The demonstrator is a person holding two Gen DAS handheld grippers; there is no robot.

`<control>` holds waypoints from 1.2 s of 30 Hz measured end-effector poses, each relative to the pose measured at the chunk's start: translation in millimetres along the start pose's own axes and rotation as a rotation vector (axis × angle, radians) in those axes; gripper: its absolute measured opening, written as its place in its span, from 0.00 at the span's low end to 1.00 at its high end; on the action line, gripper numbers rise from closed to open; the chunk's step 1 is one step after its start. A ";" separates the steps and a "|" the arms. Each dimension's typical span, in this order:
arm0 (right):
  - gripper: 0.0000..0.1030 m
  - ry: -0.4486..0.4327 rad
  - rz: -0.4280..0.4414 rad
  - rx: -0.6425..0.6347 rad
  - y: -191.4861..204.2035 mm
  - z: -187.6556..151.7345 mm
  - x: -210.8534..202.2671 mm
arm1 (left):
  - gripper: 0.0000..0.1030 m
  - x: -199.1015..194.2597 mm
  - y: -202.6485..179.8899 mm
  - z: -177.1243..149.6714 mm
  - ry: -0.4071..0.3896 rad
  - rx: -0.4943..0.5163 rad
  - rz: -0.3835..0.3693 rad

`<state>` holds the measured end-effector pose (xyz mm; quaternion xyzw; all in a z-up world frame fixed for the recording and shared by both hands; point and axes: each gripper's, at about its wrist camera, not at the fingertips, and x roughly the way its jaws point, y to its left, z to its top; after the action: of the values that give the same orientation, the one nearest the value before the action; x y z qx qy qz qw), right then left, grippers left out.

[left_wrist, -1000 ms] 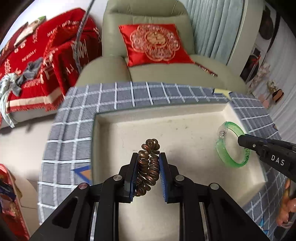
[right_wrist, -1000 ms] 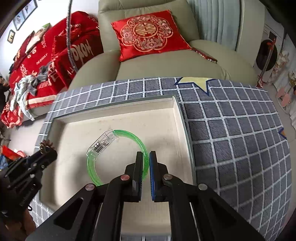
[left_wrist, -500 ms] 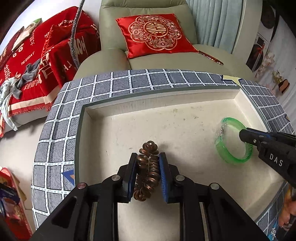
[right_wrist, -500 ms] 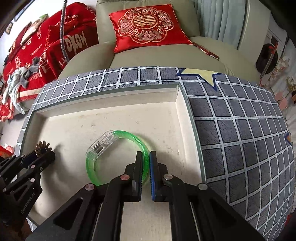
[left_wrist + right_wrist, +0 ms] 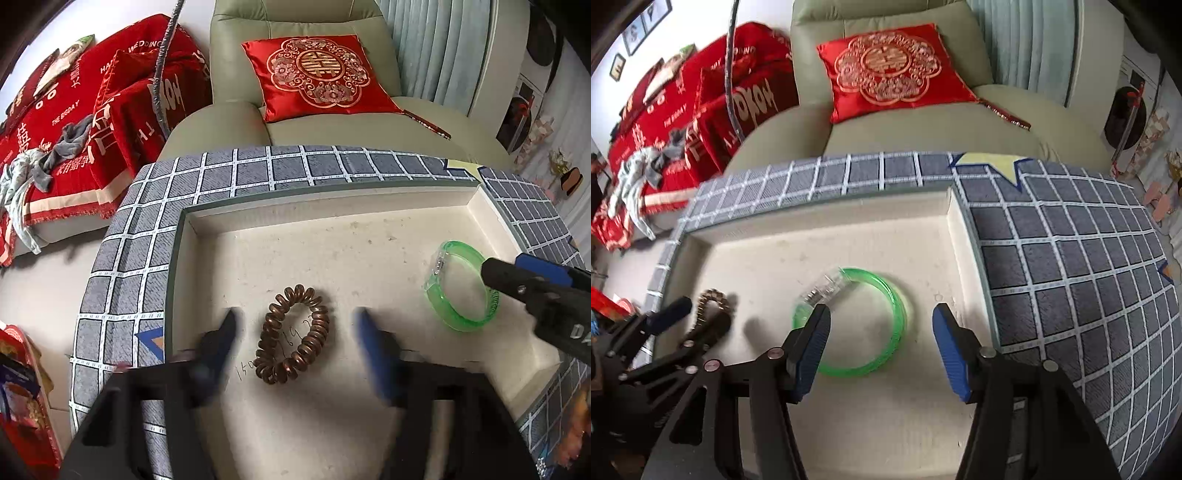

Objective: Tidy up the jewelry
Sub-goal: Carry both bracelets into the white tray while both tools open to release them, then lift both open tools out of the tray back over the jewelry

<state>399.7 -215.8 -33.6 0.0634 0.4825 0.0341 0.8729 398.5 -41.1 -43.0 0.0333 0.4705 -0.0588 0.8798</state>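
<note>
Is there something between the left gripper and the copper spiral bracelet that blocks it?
Nothing visible does. The copper spiral bracelet lies flat on the tray floor, right between the opening jaws of the left gripper, untouched. The green bangle lies apart, by the right gripper.

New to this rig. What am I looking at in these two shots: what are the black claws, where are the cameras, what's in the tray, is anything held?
No robot here: a person holds a two-finger gripper in each hand, and a fisheye camera on each looks along its fingers. One picture is from the left gripper, the other from the right gripper; each also shows in the other's view.

Both hang over a shallow white tray sunk into a grey checked surface, with a sofa and red cushion behind.

In the tray lie a copper-coloured coiled bracelet and a green bangle. Nothing is held: both jaws are opening, each piece lying loose between blue pads.
</note>
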 end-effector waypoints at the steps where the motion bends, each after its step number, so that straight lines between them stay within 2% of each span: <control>1: 0.61 -0.009 0.006 0.005 -0.6 0.6 -4.7 | 1.00 -2.7 0.2 -0.1 -0.014 -0.003 0.001; 9: 0.63 -0.025 0.017 0.025 -3.1 -5.4 -26.0 | 1.00 -21.2 -4.2 -0.2 -0.051 0.000 -0.026; 10: 0.65 -0.023 0.024 0.027 -3.3 -7.1 -27.4 | 1.00 -25.5 -5.0 -1.2 -0.060 0.005 -0.031; 12: 0.78 -0.021 0.029 0.027 -2.8 -11.1 -30.4 | 1.00 -31.6 -6.1 -3.0 -0.057 0.012 -0.044; 16: 0.79 -0.041 0.031 0.044 -2.7 -22.9 -43.6 | 1.00 -42.8 -6.2 -9.3 -0.039 0.000 -0.088; 18: 0.83 -0.050 0.039 0.057 -4.4 -29.4 -51.7 | 1.00 -50.3 -5.9 -14.7 -0.033 0.000 -0.108; 22: 0.86 -0.059 0.054 0.059 -7.0 -41.5 -66.4 | 1.00 -72.6 -5.6 -29.2 -0.063 0.027 -0.085; 23: 0.90 -0.064 0.060 0.057 -7.3 -44.9 -70.6 | 1.00 -76.9 -4.9 -31.7 -0.066 0.033 -0.089; 24: 1.00 -0.072 0.066 0.057 -7.9 -48.4 -74.8 | 1.00 -83.5 -4.2 -36.5 -0.070 0.044 -0.094; 29: 1.00 -0.115 0.102 0.100 -15.1 -67.4 -100.8 | 1.00 -109.8 0.1 -59.8 -0.101 0.091 -0.050; 32: 1.00 -0.081 0.112 0.113 -18.1 -76.8 -109.8 | 1.00 -121.0 5.9 -77.4 -0.103 0.098 -0.050; 36: 1.00 -0.050 0.099 0.125 -23.3 -91.7 -122.1 | 1.00 -125.4 13.8 -103.1 -0.062 0.100 -0.056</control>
<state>257.0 -246.5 17.1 0.1424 0.4581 0.0455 0.8762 246.4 -6.6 4.1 0.0620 0.4401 -0.1078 0.8893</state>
